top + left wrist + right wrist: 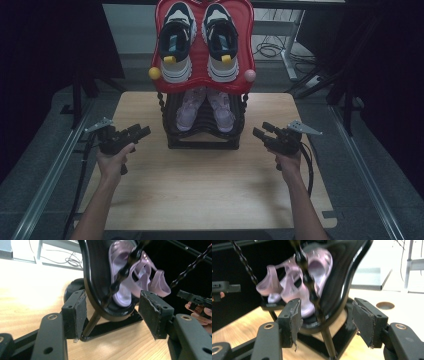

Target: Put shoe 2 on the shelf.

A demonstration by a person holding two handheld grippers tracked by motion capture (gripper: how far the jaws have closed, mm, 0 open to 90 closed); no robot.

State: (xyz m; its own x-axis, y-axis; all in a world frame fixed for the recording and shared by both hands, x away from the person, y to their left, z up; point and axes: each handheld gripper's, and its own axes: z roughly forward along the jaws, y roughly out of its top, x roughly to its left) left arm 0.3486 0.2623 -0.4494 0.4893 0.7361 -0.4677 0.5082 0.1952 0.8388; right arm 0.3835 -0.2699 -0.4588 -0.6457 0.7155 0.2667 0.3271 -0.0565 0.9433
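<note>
High view: a two-tier black wire shoe rack [202, 134] stands mid-table, with pale lilac rubber sandals [205, 111] on its lower shelf. The left gripper [131, 135] and right gripper [264, 133] flank it, jaws wide and empty. The sandals look light, soft and grippy; pinch a strap. The red top tray [200, 50] overhangs, but the sides offer open room.

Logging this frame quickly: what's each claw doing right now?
Left claw: open, holding nothing, beside the shoe rack.
Right claw: open, holding nothing, on the rack's other side.
</note>
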